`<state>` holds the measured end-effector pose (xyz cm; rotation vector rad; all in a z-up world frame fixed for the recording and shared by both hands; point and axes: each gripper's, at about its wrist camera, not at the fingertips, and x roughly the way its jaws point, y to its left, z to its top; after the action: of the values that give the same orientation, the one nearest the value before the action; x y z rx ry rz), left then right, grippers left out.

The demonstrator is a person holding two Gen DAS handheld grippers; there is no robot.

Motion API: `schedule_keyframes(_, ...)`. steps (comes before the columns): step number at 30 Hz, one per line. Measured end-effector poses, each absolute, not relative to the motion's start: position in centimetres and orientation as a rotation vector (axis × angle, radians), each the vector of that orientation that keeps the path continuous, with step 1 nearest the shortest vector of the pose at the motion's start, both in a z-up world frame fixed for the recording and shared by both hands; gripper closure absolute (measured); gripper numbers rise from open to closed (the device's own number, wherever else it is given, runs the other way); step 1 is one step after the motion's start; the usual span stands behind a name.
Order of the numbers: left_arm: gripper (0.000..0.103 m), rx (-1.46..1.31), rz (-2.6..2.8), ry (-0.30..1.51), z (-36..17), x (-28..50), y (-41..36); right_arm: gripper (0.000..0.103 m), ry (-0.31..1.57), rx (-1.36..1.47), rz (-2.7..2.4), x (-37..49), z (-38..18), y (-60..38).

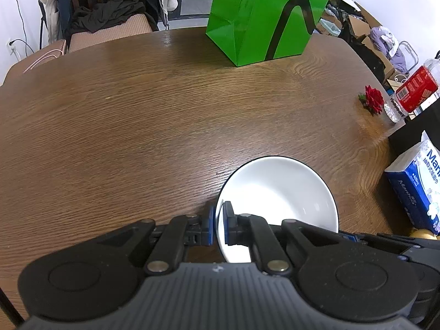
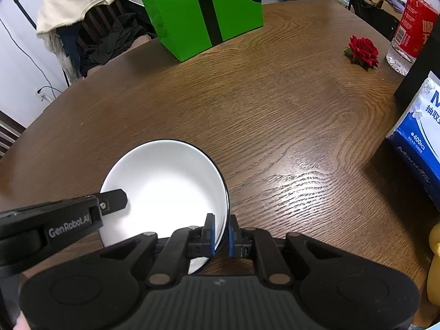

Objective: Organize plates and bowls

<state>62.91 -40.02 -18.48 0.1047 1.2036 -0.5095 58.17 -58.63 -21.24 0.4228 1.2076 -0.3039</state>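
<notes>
Nearest, the bowl [image 2: 165,189] was pinched at opposite rim edges: its left rim by the left gripper [image 1: 218,224], its right rim by the right gripper [image 2: 221,233], one pad inside and one outside the wall on each side. Both grippers were equally near. The bowl sat at the near edge of the table [image 1: 137,123]; whether it rested or was lifted could not be told. It was empty. Farther right lay a tissue pack [image 2: 418,126]; farthest stood a green bag [image 1: 264,19].
</notes>
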Motion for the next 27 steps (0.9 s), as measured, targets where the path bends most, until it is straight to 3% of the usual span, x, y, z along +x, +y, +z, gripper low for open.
schedule_keyframes(27, 0.096, 0.139, -0.496, 1.154, -17.2, 61.5, -40.0, 0.094, 1.191, 0.436, -0.306, 57.5, -20.3, -58.2)
